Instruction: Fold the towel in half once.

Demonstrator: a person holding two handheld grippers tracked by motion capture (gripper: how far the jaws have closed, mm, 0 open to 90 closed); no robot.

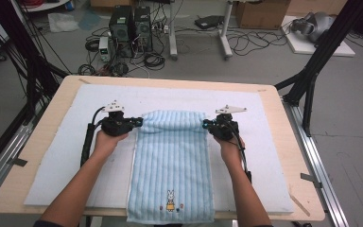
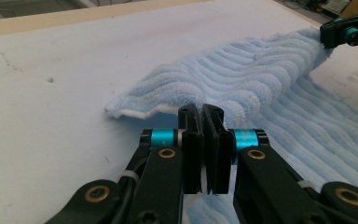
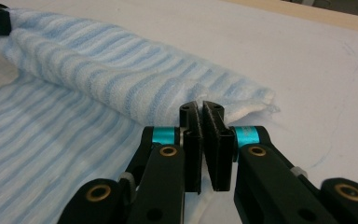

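You've got a light-blue ribbed towel [image 1: 172,156] with a small rabbit print [image 1: 170,201], white mat [image 1: 66,156] on a pale wood table [image 1: 288,123], black grippers with cyan collars.

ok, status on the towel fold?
Left gripper and right gripper each shut on a far corner of the blue towel. Far edge lifted, curling over. White mat clear around it.

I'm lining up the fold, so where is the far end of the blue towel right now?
In the high view the towel's far end is lifted and rolled toward the person at the middle of the white mat, pinched between the left gripper and right gripper.
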